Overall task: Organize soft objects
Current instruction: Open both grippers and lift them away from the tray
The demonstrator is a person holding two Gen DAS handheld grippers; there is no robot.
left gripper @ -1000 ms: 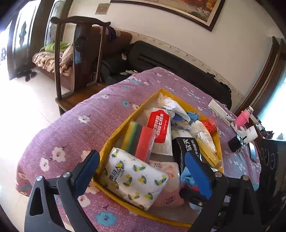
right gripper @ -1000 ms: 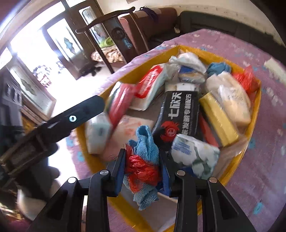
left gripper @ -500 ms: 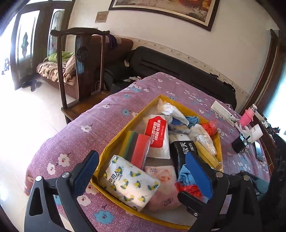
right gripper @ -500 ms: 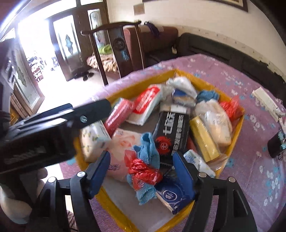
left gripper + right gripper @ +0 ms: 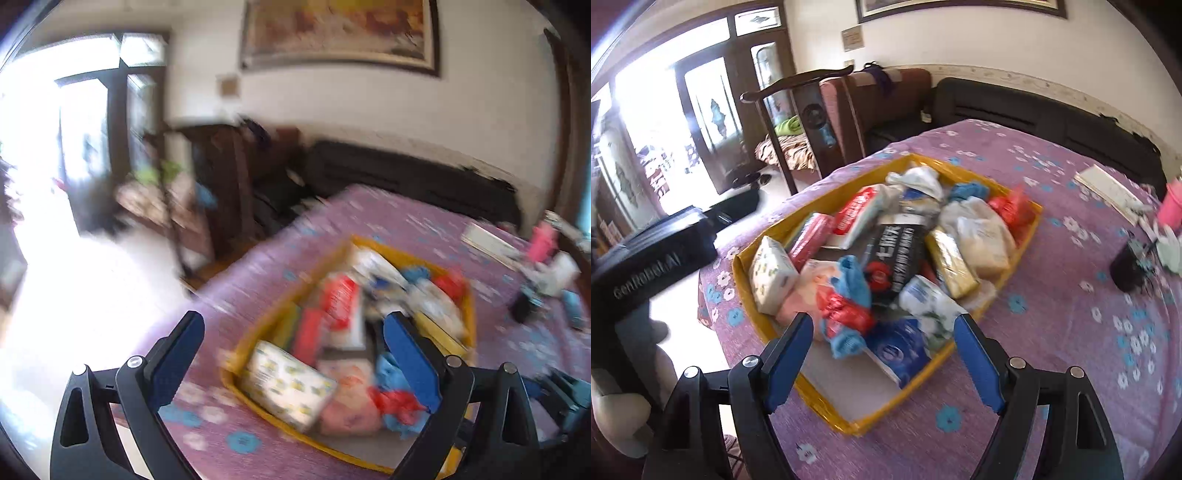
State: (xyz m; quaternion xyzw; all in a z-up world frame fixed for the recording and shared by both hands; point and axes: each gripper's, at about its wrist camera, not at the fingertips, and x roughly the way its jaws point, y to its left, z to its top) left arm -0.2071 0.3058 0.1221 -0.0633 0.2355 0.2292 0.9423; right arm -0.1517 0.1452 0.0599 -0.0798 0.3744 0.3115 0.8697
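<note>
With the blue-and-red cloth bundle [image 5: 846,306] dropped at the near end of the yellow tray [image 5: 1015,291] on the bed, both claws spread empty, right claw [image 5: 884,363] having just opened, left claw [image 5: 293,363] hovering; next move likely picks another soft item.

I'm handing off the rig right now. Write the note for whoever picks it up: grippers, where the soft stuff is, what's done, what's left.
Right gripper: jaws have just been opening, now open and empty, above the near end of the yellow tray.
Left gripper: open, empty; its view is blurred.
Blue cloth with red bag: lying in the tray near the front, free of the pads.
Tissue packs, sponges and bags all sit in the tray on the purple cloth.
Done: the cloth bundle is in the tray.
Left: no loose soft items show outside the tray; check the far right clutter.
</note>
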